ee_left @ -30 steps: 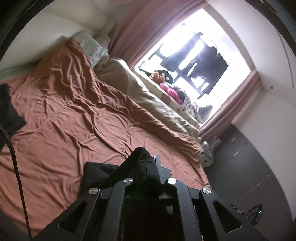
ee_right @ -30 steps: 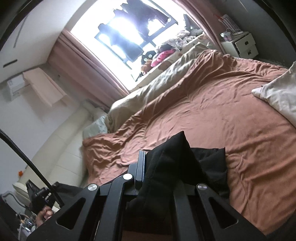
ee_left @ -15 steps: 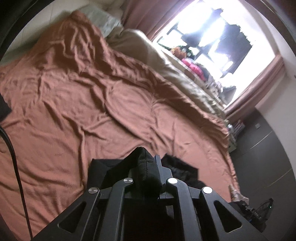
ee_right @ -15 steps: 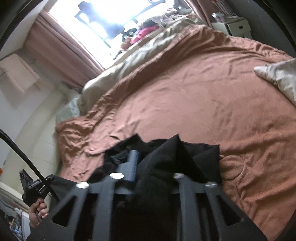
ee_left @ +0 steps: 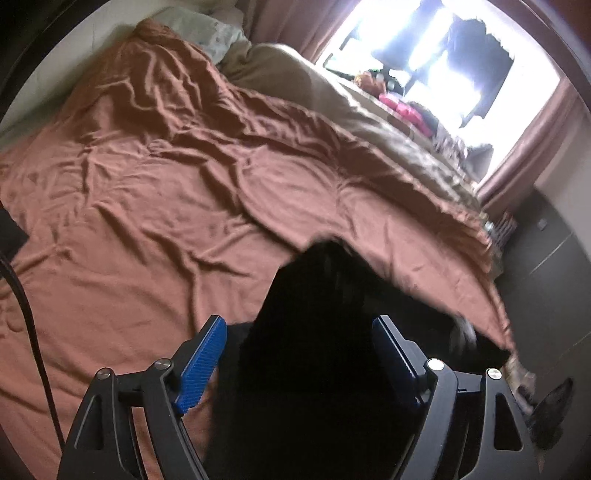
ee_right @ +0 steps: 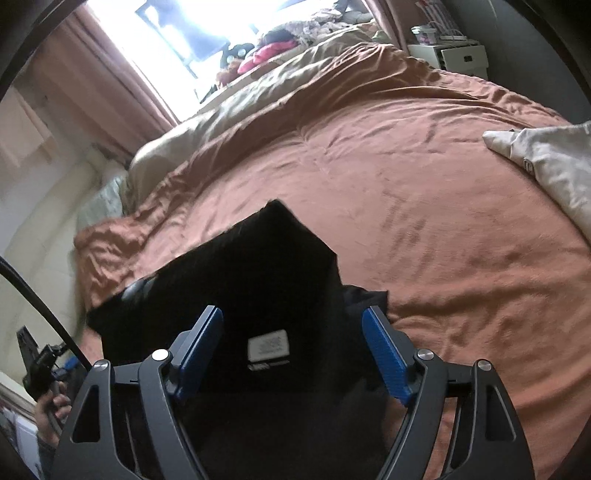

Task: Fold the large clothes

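A black garment lies on the rust-brown bed cover, spread under and ahead of both grippers. My left gripper is open, its blue pads standing wide on either side of the cloth. In the right wrist view the same black garment lies folded over, with a white label showing. My right gripper is open too, blue pads apart above the cloth, holding nothing.
A beige duvet runs along the far side of the bed under a bright window. A cream garment lies at the right of the bed. A white bedside cabinet stands at the far corner. Pillows sit at the head.
Both grippers were shut on the black garment and have opened, letting it drop onto the bed. The garment now lies spread and flat below them.
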### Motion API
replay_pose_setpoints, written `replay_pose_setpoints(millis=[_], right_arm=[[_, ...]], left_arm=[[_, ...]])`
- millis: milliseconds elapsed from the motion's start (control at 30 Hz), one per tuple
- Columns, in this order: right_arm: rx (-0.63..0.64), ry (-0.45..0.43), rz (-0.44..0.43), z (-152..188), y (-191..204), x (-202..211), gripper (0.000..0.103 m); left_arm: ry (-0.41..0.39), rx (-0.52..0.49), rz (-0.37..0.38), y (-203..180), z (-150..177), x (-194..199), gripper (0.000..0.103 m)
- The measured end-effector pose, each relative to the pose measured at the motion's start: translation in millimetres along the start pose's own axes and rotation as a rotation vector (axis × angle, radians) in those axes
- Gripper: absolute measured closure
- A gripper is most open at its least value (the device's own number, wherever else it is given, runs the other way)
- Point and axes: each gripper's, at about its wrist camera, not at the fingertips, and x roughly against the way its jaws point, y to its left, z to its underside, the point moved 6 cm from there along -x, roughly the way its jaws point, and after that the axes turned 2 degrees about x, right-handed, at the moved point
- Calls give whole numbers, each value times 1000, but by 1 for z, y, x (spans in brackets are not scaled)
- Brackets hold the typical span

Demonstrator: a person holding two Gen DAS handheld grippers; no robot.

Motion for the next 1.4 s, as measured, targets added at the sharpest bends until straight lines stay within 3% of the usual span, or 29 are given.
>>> replay_pose_setpoints(millis=[133,200,267,533,600,700,767,867,1167,1233,1267,1300,1333,1367,1400], right_arm=[[48,82,56,6,3,-8,26],[66,125,81,13,3,-12,26],[72,150,103,20,1,-13,27],[86,225,107,45,-5,-8,68],[95,223,102,46,-8,-6,87],[56,203,82,47,-16,-1,99],[34,185,73,49,-21,2,102],[27,161,84,57,-24,10,103],[7,139,109,69,-31,29,103],[-18,139,91,68,-32,34,103],[-27,140,79,69,-33,38,102],[-30,140,70,69,-34,42,101],[-32,137,64,70,-34,47,99],[-25,137,70,74,-34,52,90],[-20,140,76,77,-34,56,70]], left_arm=[[96,-56,-57,20,22,-15,22],[131,-63,-70,30,33,-20,34],[179,-60,-71,41,49,-25,39],[270,-110,-39,52,91,-22,50],[278,-116,-29,53,96,-19,63],[291,-116,-12,51,101,-19,87],[282,-123,-7,47,100,-18,95],[265,-129,8,40,96,-18,98],[289,-122,14,40,96,-23,97],[303,-102,10,45,98,-20,89],[313,-89,12,47,100,-17,77],[316,-78,15,49,102,-13,58],[307,-62,23,52,105,-7,49],[292,-54,29,54,106,-1,38],[280,-47,34,56,108,4,36]])
